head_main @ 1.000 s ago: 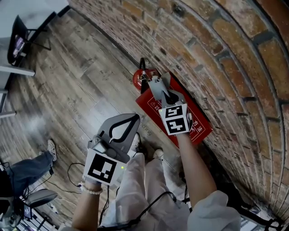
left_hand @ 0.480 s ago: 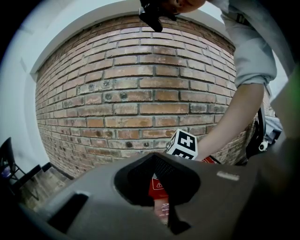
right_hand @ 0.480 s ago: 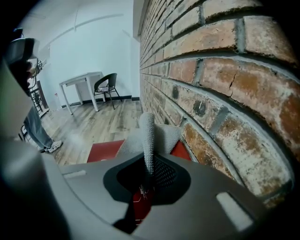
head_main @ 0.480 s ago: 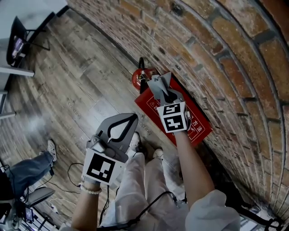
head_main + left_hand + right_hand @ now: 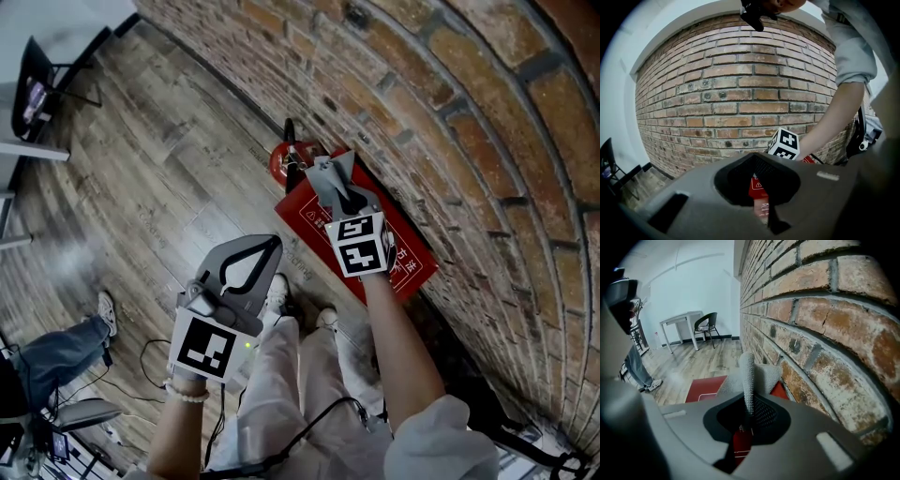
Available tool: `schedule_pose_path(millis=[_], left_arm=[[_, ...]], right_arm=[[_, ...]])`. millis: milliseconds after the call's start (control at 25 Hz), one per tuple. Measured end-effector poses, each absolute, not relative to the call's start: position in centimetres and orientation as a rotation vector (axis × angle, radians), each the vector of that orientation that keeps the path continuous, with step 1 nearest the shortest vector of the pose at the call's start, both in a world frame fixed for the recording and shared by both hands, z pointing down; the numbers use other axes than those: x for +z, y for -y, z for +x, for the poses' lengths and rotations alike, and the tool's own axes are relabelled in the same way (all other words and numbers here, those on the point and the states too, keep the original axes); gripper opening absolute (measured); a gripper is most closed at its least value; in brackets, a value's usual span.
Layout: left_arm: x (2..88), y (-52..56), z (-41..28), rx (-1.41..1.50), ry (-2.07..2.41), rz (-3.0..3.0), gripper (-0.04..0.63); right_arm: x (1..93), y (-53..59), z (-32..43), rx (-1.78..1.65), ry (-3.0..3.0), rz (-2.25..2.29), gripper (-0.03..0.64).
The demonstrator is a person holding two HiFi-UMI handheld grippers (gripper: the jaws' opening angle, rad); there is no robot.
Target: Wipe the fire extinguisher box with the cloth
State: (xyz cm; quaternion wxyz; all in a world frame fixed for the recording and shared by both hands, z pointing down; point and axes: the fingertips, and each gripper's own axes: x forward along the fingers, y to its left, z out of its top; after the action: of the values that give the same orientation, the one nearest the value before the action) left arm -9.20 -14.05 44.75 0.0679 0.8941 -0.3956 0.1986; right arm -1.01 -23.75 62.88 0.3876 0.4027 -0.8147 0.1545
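**Right claw** [image 5: 749, 400]: closed on a grey cloth [image 5: 749, 369]. A fold of it stands up between the jaws and the rest hangs toward the box lid.

**Left claw** [image 5: 263, 247]: jaws together, nothing between them. Held over the wooden floor [image 5: 169, 178], apart from the work.

**Fire extinguisher box** [image 5: 411, 266]: red, flat-topped, with white print on the lid. It sits on the floor hard against the foot of the brick wall [image 5: 450, 112]. Its long axis runs along the wall, one end toward the person's feet and the other toward a red fire extinguisher [image 5: 284, 165] standing just beyond it.

**Position of cloth:** over the lid's far end, near the extinguisher. Whether it presses on the lid cannot be told.

**Step in hand (judged):** wiping the lid, with the stroke at its far end. Most of the lid toward the person is not under the cloth.

**Next move calls for (judged):**
- Cloth kept flat on the lid under steady downward pressure.
- A draw along the long axis toward the near end.
- Grip held so the cloth does not slip out.
- Claw kept clear of the wall.
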Motion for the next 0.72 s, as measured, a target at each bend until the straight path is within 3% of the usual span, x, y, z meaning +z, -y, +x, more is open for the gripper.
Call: schedule_pose_path(millis=[720], left_arm=[[45.1,13.3,-6.5,0.601,1.148,2.711,-0.002]], right_arm=[[62.8,21.9,3.0,0.405,2.055,1.060,0.018]])
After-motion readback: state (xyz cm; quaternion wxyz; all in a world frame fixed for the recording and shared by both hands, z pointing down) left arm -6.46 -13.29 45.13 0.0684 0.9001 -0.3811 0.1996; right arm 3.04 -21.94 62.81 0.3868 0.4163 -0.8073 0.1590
